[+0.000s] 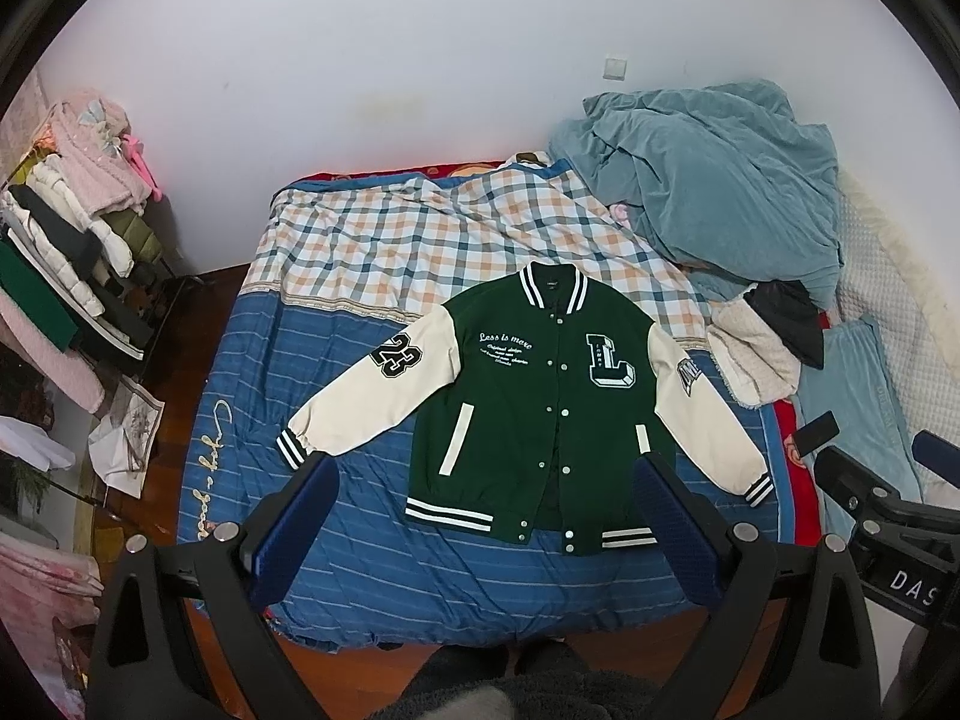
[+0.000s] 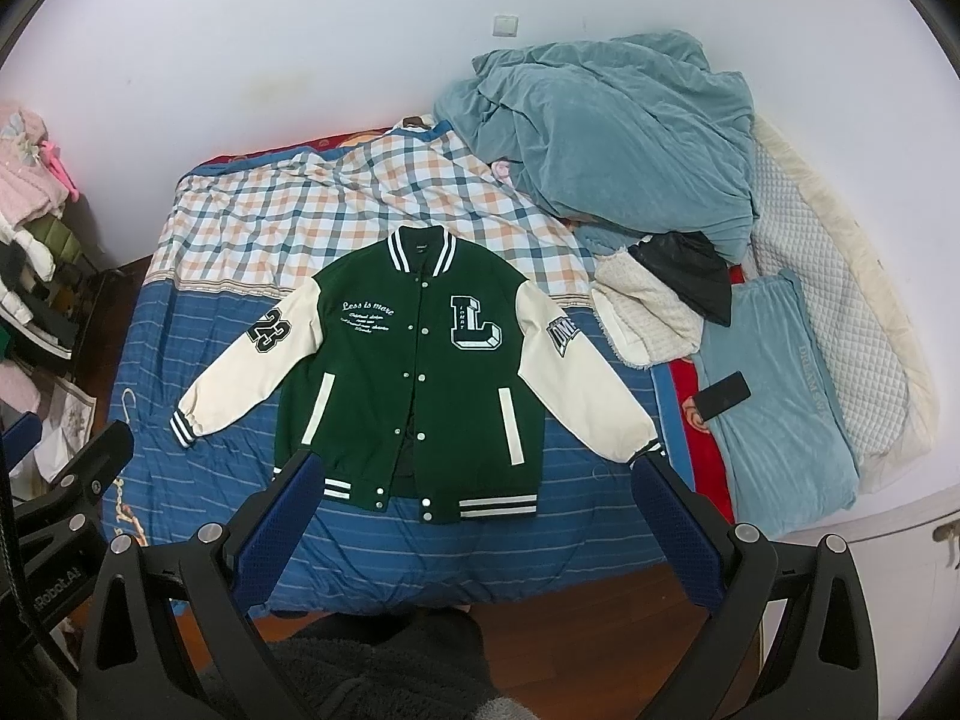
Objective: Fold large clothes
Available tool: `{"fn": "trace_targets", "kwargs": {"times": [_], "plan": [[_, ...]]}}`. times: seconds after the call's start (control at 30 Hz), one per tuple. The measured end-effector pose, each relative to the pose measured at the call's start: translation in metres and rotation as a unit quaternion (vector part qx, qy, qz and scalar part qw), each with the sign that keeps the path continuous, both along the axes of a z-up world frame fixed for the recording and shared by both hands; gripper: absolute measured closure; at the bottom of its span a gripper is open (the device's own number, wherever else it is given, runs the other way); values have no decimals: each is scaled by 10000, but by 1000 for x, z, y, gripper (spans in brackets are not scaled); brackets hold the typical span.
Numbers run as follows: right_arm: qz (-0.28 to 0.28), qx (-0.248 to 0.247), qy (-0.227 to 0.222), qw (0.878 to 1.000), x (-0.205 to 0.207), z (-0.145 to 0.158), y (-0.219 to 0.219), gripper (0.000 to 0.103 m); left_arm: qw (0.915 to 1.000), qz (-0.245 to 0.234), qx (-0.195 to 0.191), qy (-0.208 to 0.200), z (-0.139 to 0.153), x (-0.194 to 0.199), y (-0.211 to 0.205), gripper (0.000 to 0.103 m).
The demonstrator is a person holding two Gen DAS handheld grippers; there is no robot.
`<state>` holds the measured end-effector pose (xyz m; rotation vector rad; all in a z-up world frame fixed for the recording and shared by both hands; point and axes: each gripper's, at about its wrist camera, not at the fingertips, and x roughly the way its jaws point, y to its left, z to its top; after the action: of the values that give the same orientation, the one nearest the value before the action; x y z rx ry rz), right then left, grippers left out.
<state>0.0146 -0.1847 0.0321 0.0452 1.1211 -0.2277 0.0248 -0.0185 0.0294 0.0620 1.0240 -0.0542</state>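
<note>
Above the foot of the bed, the left gripper and right gripper hover with jaws apart, holding nothing. At 12 o'clock from both, the varsity jacket lies flat, face up, snapped shut, sleeves spread toward 9 and 3 o'clock. Folding appears not yet begun. The next move likely calls for lowering each gripper onto a sleeve cuff and drawing it across the body.

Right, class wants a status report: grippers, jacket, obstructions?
Left gripper open, right gripper open, both empty. Jacket flat, unfolded, sleeves spread. Nothing on it.
</note>
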Motion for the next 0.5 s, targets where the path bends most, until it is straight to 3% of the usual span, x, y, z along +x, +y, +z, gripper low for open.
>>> {"fn": "trace_targets", "kwargs": {"times": [0.07, 0.17, 0.27, 0.37, 0.43, 0.5], "plan": [[-1, -12, -2, 10000, -1, 1, -4, 0, 10000, 6, -18, -53, -2, 2, 6, 3], [-56, 43, -16, 10000, 5, -4, -7, 0, 9986, 67, 51, -513, -6, 20, 10, 3], [-197, 481, -301, 9982, 20, -13, -19, 0, 9965, 92, 33, -830, -22, 41, 17, 3], [-637, 851, -508, 9930, 24, -53, -45, 0, 9962, 52, -41, -870, -49, 57, 18, 0], [-1177, 1093, -395, 9862, 30, -92, -73, 0, 9962, 15, -50, -871, -75, 71, 14, 0], [-1813, 1455, -344, 9720, 31, -139, -109, 0, 9969, -18, 65, -786, -110, 93, 2, 0]]}}
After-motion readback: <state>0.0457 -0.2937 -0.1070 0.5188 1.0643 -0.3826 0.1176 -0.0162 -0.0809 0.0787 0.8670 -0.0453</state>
